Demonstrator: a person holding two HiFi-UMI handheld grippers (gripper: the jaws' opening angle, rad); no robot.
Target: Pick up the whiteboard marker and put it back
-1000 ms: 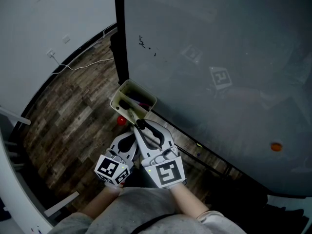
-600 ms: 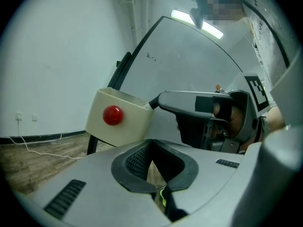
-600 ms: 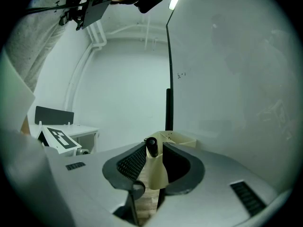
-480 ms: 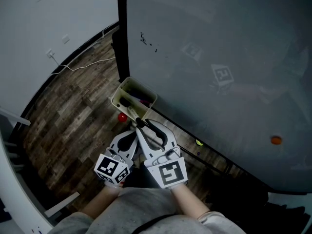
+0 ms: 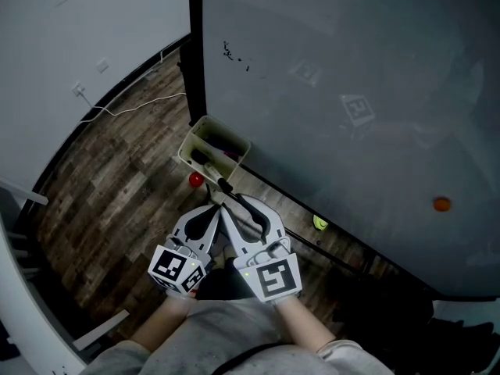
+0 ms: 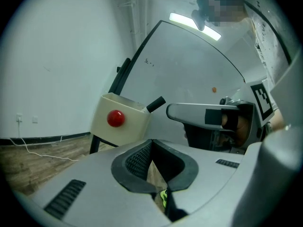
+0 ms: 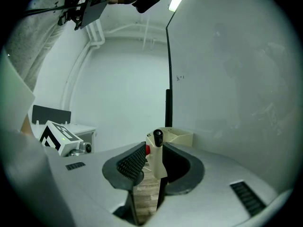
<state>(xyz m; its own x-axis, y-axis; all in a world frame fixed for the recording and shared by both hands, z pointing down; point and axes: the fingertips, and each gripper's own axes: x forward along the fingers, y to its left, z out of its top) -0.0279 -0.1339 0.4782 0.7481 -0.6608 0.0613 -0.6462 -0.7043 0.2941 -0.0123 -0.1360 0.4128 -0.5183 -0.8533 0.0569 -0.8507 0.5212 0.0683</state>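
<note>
My right gripper (image 5: 228,203) is shut on the whiteboard marker (image 5: 225,186), whose black tip points up toward the cream holder box (image 5: 199,135) at the whiteboard's lower left corner. In the right gripper view the marker (image 7: 156,152) stands upright between the pads, a cream barrel with a black cap, right gripper (image 7: 150,167) closed round it. My left gripper (image 5: 211,211) hangs just left of the right one, shut with nothing in it. In the left gripper view the left gripper (image 6: 152,176) faces the box (image 6: 124,126), from which another black marker (image 6: 155,104) sticks out.
A red round magnet (image 5: 195,180) sits on the box's front (image 6: 116,118). The whiteboard (image 5: 351,92) fills the right side, with an orange dot (image 5: 442,205) and a yellow-green piece (image 5: 320,223) near its lower rail. A white cable (image 5: 133,104) lies on the wood floor.
Both grippers stay together below the box, the right one still holding the marker. The view has shifted a little, and the yellow-green piece by the rail has come into sight.
</note>
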